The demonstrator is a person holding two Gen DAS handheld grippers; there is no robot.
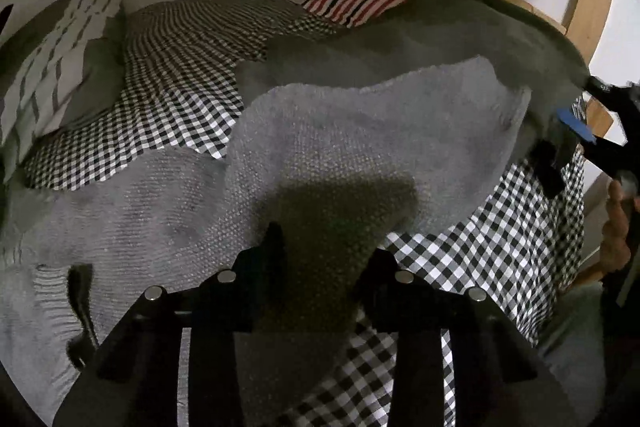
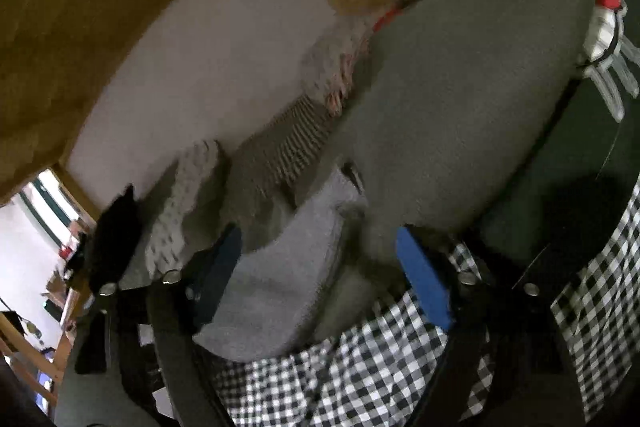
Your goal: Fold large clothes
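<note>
The grey sweater (image 1: 320,131) lies on the checked bed cover (image 1: 180,87), one edge lifted. The left gripper (image 1: 324,267) is clamped on a fold of that edge, right at its tips. The right gripper (image 2: 320,267) stands wide, the sweater's other raised part between its pads (image 2: 424,279) but unpinched; the edge runs across from one gripper to the other.
</note>
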